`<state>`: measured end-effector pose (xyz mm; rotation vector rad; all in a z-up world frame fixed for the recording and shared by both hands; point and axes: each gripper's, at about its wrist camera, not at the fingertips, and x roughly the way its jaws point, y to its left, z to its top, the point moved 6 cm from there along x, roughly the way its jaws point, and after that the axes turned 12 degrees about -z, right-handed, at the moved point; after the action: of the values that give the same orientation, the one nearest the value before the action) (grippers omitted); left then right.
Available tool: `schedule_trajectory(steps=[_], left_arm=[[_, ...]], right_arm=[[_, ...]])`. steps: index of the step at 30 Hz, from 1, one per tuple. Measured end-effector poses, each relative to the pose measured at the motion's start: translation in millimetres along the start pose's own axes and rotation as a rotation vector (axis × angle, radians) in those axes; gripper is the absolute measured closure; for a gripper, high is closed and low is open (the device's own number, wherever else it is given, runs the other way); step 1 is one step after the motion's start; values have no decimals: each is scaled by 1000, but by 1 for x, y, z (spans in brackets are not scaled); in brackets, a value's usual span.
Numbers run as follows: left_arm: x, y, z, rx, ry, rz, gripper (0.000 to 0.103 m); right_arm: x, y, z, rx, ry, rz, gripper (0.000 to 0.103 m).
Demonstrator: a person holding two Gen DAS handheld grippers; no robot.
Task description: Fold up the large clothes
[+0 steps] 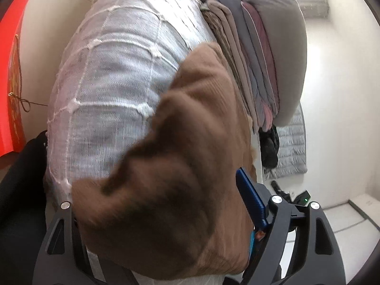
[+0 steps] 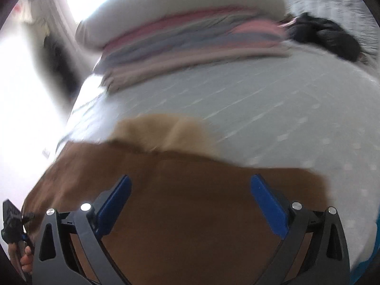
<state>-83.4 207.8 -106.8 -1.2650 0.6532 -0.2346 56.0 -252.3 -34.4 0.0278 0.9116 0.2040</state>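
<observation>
A large brown knit garment (image 1: 180, 166) lies bunched on the bed. In the left wrist view it fills the space between the jaws of my left gripper (image 1: 154, 180). It is draped over the left finger and hides it. The right blue pad (image 1: 251, 201) stands bare beside the cloth, so the jaws look open. In the blurred right wrist view my right gripper (image 2: 191, 178) hovers over a flat spread of the same garment (image 2: 190, 213), jaws wide open and holding nothing. A paler tan fold (image 2: 161, 133) pokes out at its far edge.
The bed cover (image 1: 114, 71) is pale grey with a white grid. A stack of folded clothes (image 1: 256, 59) under a grey pillow (image 1: 280, 35) lies at the far side, with a black garment (image 2: 332, 38) beside it. A hand (image 2: 26, 258) shows at the lower left.
</observation>
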Motion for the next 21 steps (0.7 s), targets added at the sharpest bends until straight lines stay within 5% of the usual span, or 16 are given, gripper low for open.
schedule_trajectory(steps=[2,3,4,7,11,13,17,21], left_arm=[[0,2,2,14,-7,20,40],[0,4,3,47,-7,58,59],[0,6,5,56,-3,56,67],[-3,9,5,74,-3,56,74],[-5,13,6,45,-6,42,69],[-6,17,4,16,-13,27,64],[-7,19,0,-5,-17,5,60],[-7,19,-1,-24,-21,-6,57]], right_arm=[[52,22,-26,-76,169,-89,5],[64,28,-35,-132,158,-151,5],[59,28,-33,-125,141,-162,5],[13,26,-31,-19,74,-93,6],[-48,44,-62,-142,-15,-125,6],[-68,43,-85,-116,8,-44,6],[-115,-14,-125,346,108,394,6],[-160,-79,-164,602,143,485,6]])
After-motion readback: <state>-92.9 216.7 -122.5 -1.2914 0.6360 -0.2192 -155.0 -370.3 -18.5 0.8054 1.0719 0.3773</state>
